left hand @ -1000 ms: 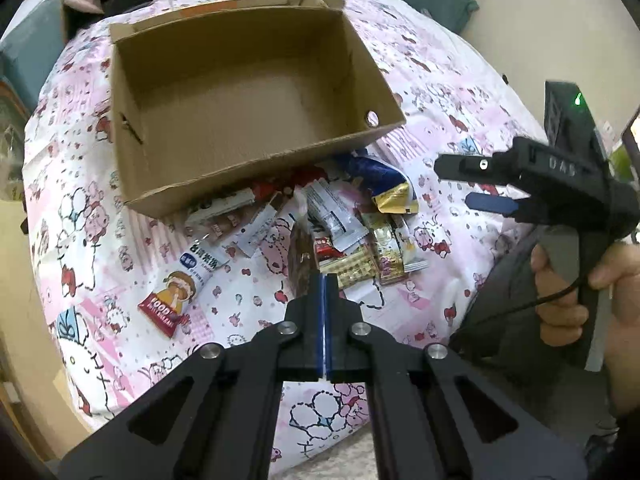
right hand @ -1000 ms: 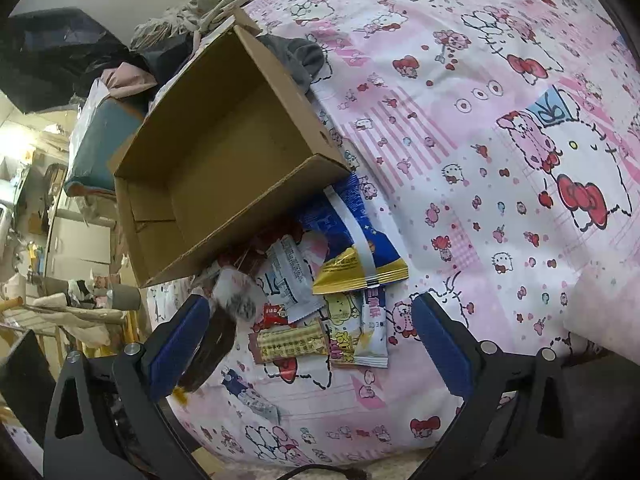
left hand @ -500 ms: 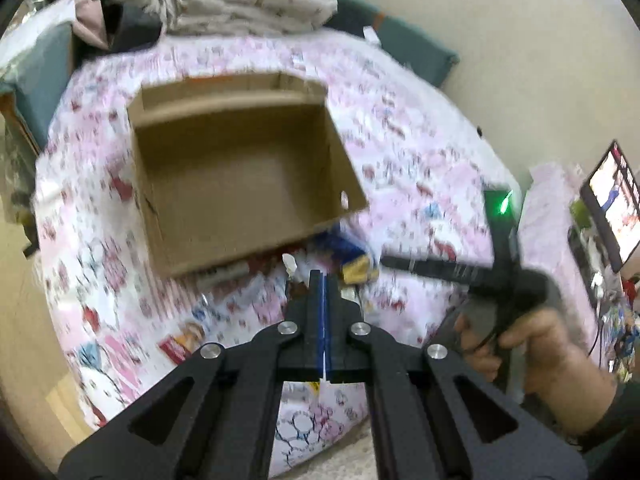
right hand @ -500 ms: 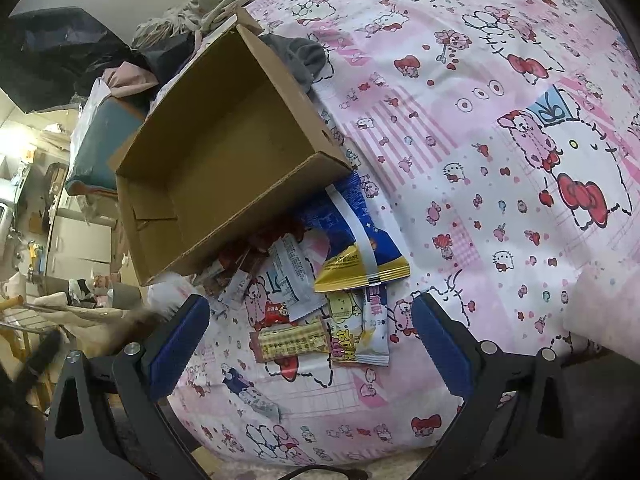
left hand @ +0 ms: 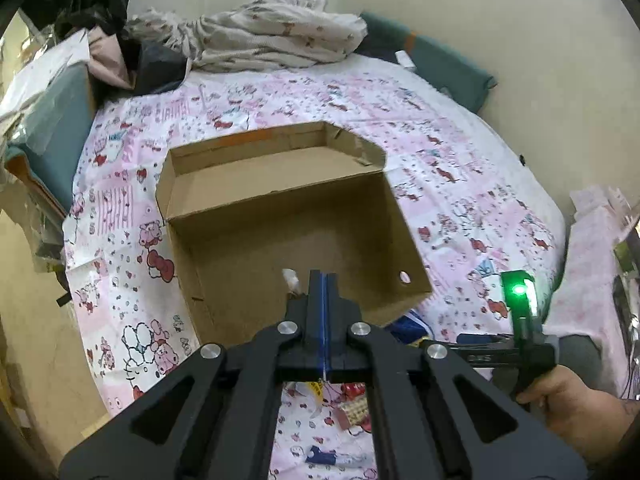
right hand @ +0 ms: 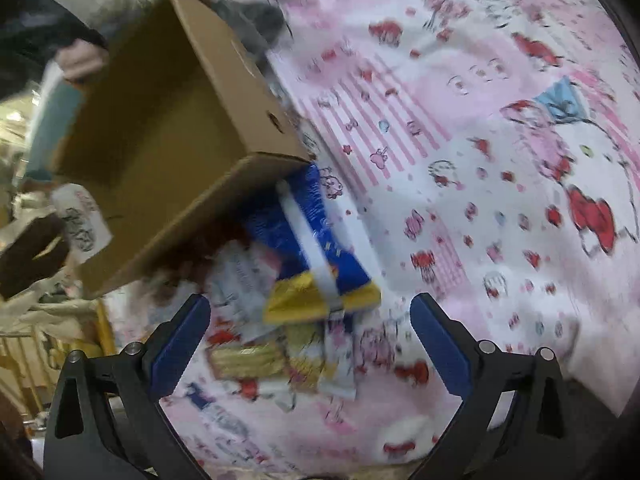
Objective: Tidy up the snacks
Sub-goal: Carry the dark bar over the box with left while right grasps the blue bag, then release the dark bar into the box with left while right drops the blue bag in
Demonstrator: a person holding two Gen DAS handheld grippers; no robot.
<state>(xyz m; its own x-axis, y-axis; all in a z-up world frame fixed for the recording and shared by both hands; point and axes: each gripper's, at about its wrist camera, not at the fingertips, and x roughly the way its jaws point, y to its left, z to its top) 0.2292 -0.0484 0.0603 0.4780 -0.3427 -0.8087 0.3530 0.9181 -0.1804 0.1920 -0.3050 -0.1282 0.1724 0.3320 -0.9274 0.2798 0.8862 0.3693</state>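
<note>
Snacks [right hand: 304, 280] lie in a loose heap on the bed [left hand: 460, 184], spread over its pink cartoon-print cover near the front edge, right against the near wall of the cardboard box [left hand: 288, 216]. That open box sits mid-bed and looks empty inside. A second ago the left tool [left hand: 325, 280] hung low over the heap; now it has risen and sits above the box's near wall, pointing into the cavity. Its jaws are clenched, and a small white packet [left hand: 291, 279] pokes out beside the tips; in the right wrist view a white printed wrapper [right hand: 82, 220] shows near the box's left end, likely the same item. So I judge the first snack is lifted clear of the pile and about to be let go into the box. The right tool [right hand: 308, 344] has meanwhile dropped closer to the heap, its view blurred by motion, jaws spread wide and holding nothing, with the big blue-and-yellow bag [right hand: 320, 256] just ahead of them. That bag seems its likely pick. Nearly all of the sorting is left to do.
</note>
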